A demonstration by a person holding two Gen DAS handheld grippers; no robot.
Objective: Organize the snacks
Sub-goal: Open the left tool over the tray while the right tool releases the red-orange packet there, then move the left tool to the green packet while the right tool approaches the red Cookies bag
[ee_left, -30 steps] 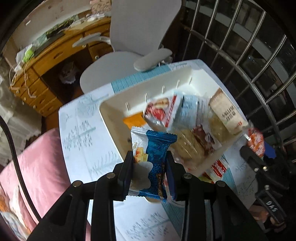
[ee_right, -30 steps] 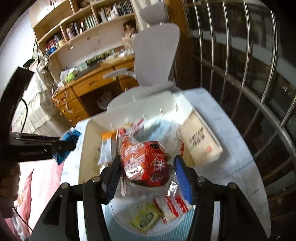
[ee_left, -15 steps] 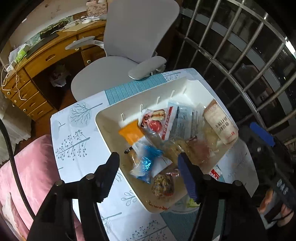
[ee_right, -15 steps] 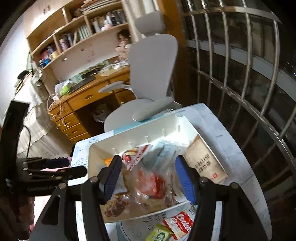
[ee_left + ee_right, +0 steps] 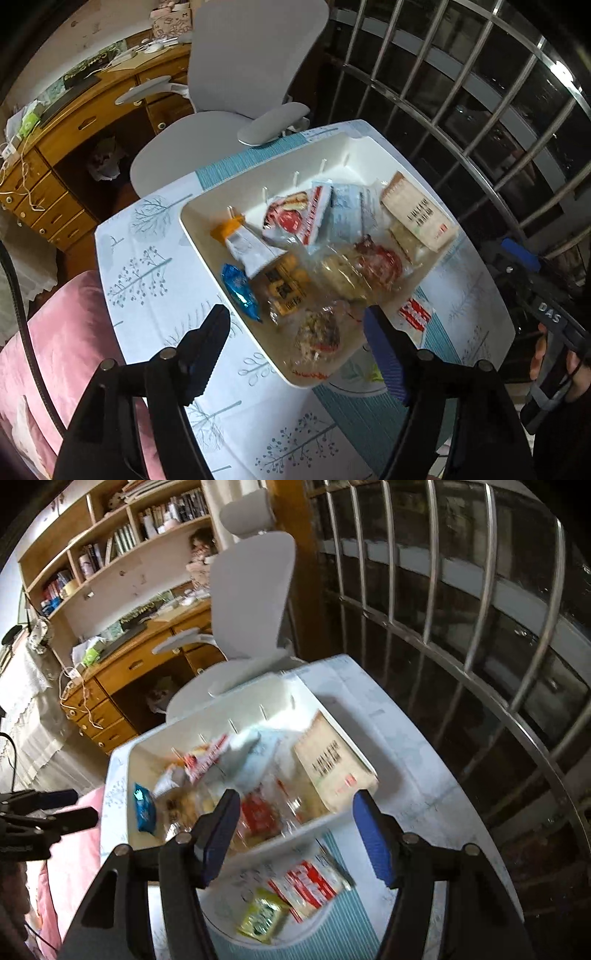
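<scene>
On the left of the left wrist view lies a pink cushion, and beside it the desk under a white cloth printed with trees. The left hand-held gripper hangs above the near corner of a white plastic bin; its jaws stand apart with nothing between them, having just been opening. Inside the bin, from left to right: a blue snack packet against the left wall, an orange-topped sachet, a brown biscuit pack, a clear-wrapped nut bar near the front corner, a red-and-white packet, a pale blue pouch, a red clear-wrapped snack and a beige printed packet leaning at the right wall. On the cloth just right of the bin lies a red cookie pack. At the far right edge a person's hand grips the other tool.

In the right wrist view, which is blurred, the left tool shows dark at the left edge. The right hand-held gripper has its jaws apart and empty, having just been opening, above the bin's front wall. Below them, outside the bin, a yellow-green sachet lies left of the red cookie pack, both on a round white plate. Behind the desk stands a grey office chair.
</scene>
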